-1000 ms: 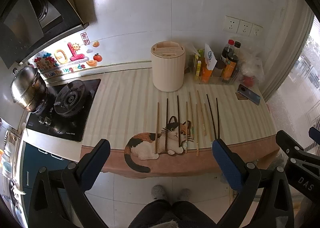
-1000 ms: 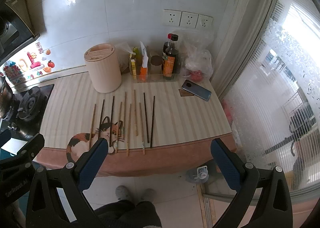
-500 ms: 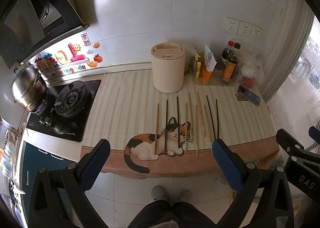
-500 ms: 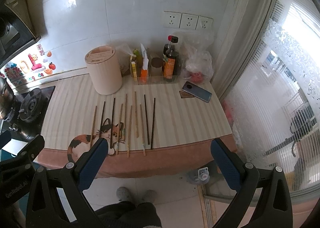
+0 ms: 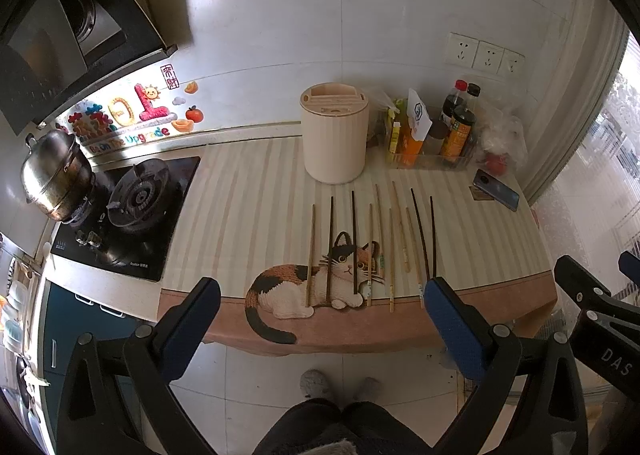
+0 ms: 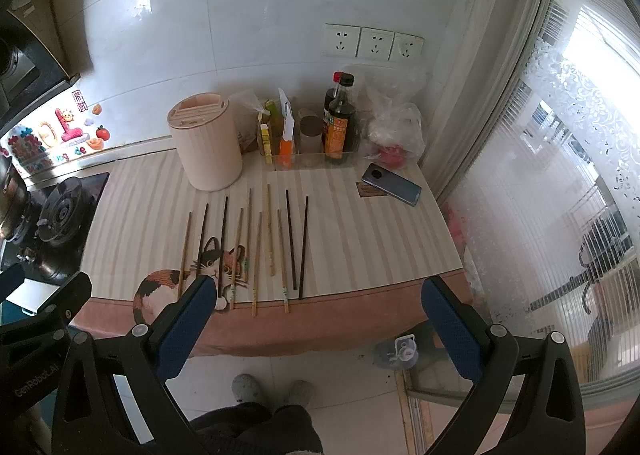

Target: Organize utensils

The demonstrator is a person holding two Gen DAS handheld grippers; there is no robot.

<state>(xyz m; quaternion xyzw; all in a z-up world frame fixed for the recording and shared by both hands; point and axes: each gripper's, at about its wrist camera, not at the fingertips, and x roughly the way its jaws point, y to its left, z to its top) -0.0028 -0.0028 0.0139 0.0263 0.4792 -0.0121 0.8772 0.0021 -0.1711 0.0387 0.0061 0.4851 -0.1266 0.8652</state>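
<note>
Several chopsticks, some dark and some light wood, lie side by side on a striped mat with a cat picture; they also show in the right wrist view. A beige cylindrical utensil holder with slots on top stands behind them, also in the right wrist view. My left gripper is open and empty, held off the counter's front edge. My right gripper is open and empty, likewise in front of the counter.
A gas stove with a steel pot sits at the left. A tray of sauce bottles, a plastic bag and a phone stand at the back right. A window curtain bounds the right side.
Both grippers have drifted slightly, so the counter sits a little lower and nearer in the views. Nothing on the counter has moved.
</note>
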